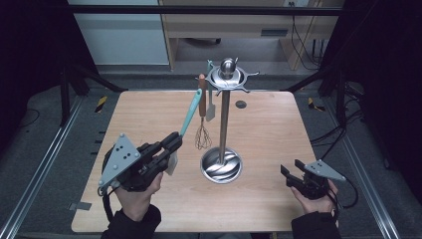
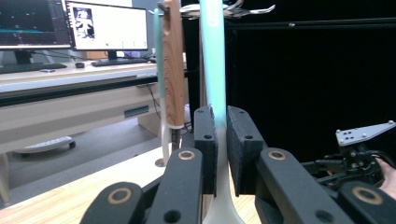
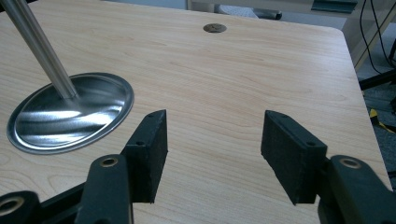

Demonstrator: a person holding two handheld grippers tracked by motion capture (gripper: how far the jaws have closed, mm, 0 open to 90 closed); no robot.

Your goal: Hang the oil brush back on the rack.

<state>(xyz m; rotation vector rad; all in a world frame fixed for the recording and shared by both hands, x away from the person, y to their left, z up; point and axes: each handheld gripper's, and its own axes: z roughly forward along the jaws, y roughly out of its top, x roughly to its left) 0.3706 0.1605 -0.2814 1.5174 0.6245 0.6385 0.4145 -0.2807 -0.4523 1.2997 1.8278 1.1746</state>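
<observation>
Both hands sat at the table's (image 1: 149, 107) near edge. Left gripper (image 1: 171, 144) clamped the teal-handled spatula (image 1: 189, 113), which leaned up toward the steel rack (image 1: 223, 124), perhaps touching it. Right gripper (image 1: 292, 175) rested near right, jaws wide with nothing between them

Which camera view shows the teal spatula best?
The high view: the whole teal spatula shows, from rack hook to left gripper. The left gripper view shows its handle clamped between the fingers. The right gripper view looks at the table.
</observation>
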